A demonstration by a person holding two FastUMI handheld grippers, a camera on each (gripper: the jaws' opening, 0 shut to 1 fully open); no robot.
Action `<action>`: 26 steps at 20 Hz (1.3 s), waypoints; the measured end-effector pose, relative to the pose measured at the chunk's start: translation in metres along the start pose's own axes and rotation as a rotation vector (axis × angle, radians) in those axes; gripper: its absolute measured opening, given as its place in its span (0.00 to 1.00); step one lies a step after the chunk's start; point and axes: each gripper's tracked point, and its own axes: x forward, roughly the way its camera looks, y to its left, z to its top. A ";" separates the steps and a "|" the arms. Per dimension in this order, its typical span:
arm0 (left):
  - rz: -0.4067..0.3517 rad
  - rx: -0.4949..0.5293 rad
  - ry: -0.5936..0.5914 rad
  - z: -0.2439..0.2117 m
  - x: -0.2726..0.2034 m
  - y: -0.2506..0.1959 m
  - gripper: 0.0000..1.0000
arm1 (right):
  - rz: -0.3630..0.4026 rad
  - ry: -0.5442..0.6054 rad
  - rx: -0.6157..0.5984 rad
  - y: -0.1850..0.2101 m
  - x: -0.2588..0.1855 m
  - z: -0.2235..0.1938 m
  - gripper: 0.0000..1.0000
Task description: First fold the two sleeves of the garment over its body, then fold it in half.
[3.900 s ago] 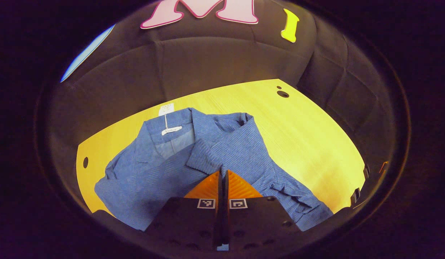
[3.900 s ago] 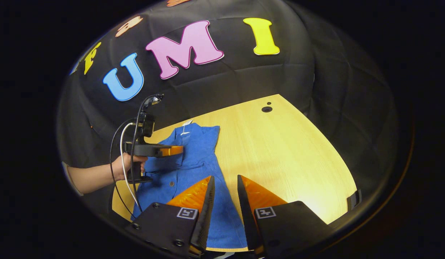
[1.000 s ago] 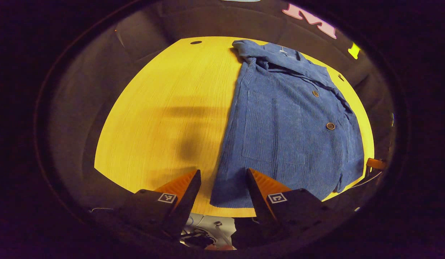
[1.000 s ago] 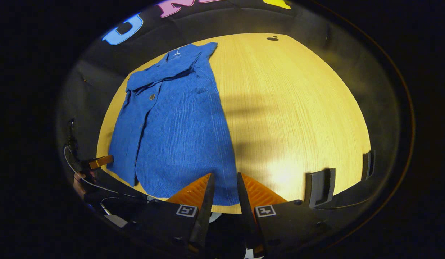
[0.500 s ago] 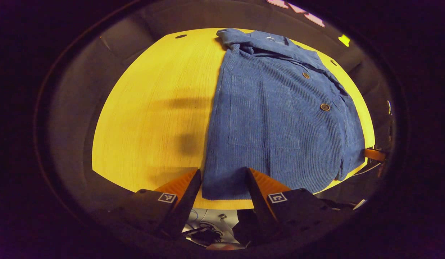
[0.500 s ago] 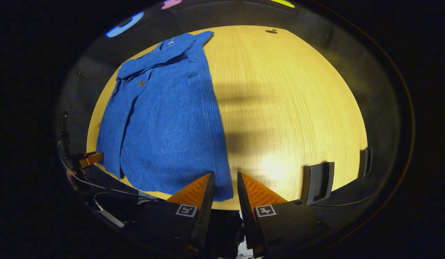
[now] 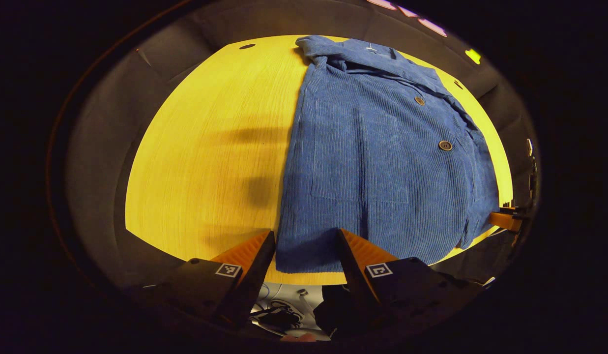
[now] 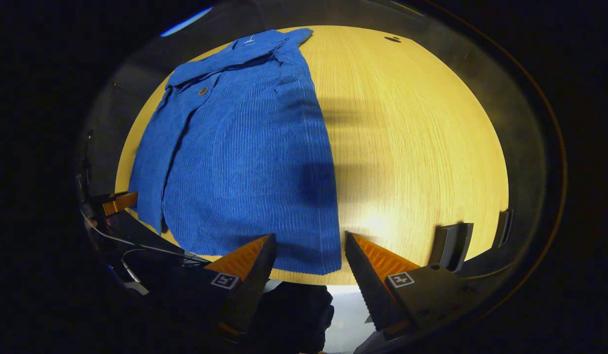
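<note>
Lying flat on the surface [image 7: 200, 147], the garment [image 7: 382, 157] runs collar-far to hem-near, a narrow panel with no sleeve sticking out, so the sleeves look already folded in and the halving fold remains. Left tongs [image 7: 304, 246] and right tongs [image 8: 306, 250] each gape wide and empty at a near hem corner, apparently placed to pinch both corners and carry the hem toward the collar.

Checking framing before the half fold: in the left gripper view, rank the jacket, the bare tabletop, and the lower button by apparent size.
1. Jacket and bare tabletop look about alike; fisheye distortion leaves their order unsure.
2. Lower button, by far the smallest.
</note>
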 end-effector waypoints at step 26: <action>-0.203 -0.079 0.081 0.006 -0.005 -0.029 0.00 | 0.128 0.065 0.211 0.026 0.004 0.010 0.07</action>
